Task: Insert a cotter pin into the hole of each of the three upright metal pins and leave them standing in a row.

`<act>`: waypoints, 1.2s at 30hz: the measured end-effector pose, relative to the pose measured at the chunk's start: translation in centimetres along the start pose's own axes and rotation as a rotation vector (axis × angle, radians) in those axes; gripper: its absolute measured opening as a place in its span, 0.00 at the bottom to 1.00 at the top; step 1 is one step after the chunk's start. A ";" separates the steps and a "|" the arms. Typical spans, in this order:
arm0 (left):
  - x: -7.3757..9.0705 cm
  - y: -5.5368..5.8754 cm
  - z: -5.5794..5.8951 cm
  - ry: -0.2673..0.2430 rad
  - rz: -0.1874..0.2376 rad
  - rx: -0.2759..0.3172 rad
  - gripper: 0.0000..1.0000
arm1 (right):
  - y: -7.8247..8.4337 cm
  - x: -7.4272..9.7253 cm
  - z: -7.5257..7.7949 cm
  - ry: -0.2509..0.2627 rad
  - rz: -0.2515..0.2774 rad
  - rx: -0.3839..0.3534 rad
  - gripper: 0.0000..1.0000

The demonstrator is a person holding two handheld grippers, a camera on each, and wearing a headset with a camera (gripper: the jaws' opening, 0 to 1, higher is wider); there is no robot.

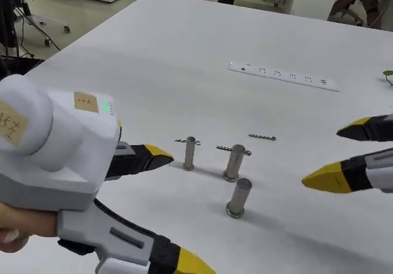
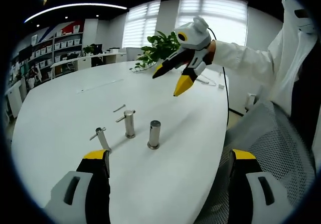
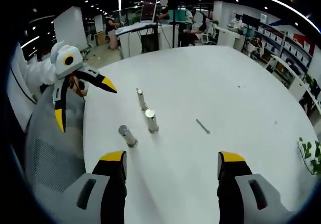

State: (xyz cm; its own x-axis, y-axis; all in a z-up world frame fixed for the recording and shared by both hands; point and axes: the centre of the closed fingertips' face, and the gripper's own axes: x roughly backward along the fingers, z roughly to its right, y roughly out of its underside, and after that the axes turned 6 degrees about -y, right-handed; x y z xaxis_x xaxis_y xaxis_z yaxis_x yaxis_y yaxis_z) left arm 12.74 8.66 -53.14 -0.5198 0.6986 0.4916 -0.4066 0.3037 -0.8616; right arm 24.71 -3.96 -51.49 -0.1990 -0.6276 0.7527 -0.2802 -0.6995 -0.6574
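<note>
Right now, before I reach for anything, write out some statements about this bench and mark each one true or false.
1. Three metal pins stand upright on the table. True.
2. Every pin carries a cotter pin. False: the nearest pin has none, while the other two each have one through the top.
3. A loose cotter pin lies flat on the table beyond the pins. True.
4. The right claw is shut on a cotter pin. False: it is open and holds nothing.
5. The left claw is open and empty. True.
</note>
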 end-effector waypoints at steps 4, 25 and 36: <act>0.5 -0.5 0.0 -0.007 0.012 0.021 0.99 | -0.9 -0.9 1.0 -0.024 -0.011 0.041 0.66; 1.5 -0.9 -0.1 -0.028 0.028 0.071 0.96 | 0.1 -7.7 6.2 -0.072 -0.213 0.194 0.38; 1.5 -1.5 -0.3 -0.036 0.055 0.100 0.94 | 1.1 -10.0 8.0 -0.054 -0.308 0.239 0.24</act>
State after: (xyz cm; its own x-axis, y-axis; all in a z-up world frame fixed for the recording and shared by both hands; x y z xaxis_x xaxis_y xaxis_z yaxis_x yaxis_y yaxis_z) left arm 12.81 9.48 -51.12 -0.5697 0.6881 0.4494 -0.4484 0.1981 -0.8716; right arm 33.91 -1.15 -60.04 -0.0883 -0.3887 0.9171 -0.0913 -0.9137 -0.3961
